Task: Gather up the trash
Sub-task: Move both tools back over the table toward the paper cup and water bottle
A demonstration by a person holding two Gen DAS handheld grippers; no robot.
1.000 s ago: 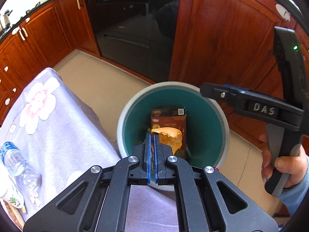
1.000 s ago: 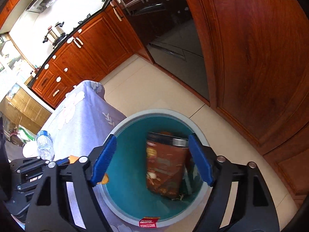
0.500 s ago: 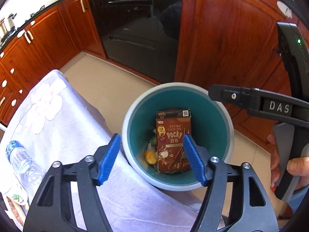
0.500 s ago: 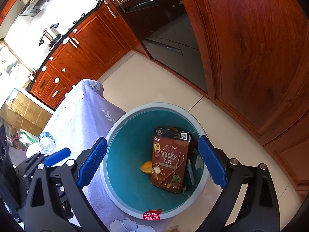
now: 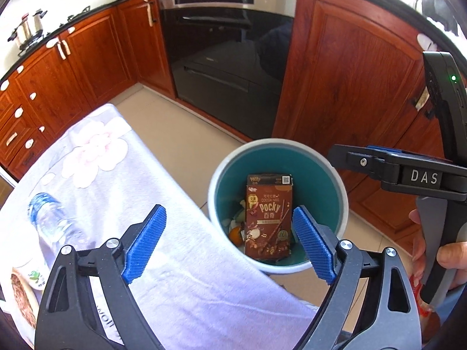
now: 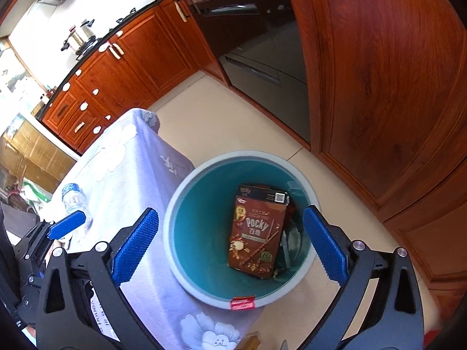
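Low in both frames we see our left claw [image 5: 227, 240] and right claw [image 6: 230, 246], each spread wide after just opening, nothing between the blue pads, snack box [image 5: 269, 218] lying below inside the teal bin [image 5: 318, 175], orange scrap [image 5: 235, 234] beside it.

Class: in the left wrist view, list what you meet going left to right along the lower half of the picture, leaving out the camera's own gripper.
Water bottle → floral tablecloth → orange peel → Pocky box → bin's right rim → right gripper's handle.
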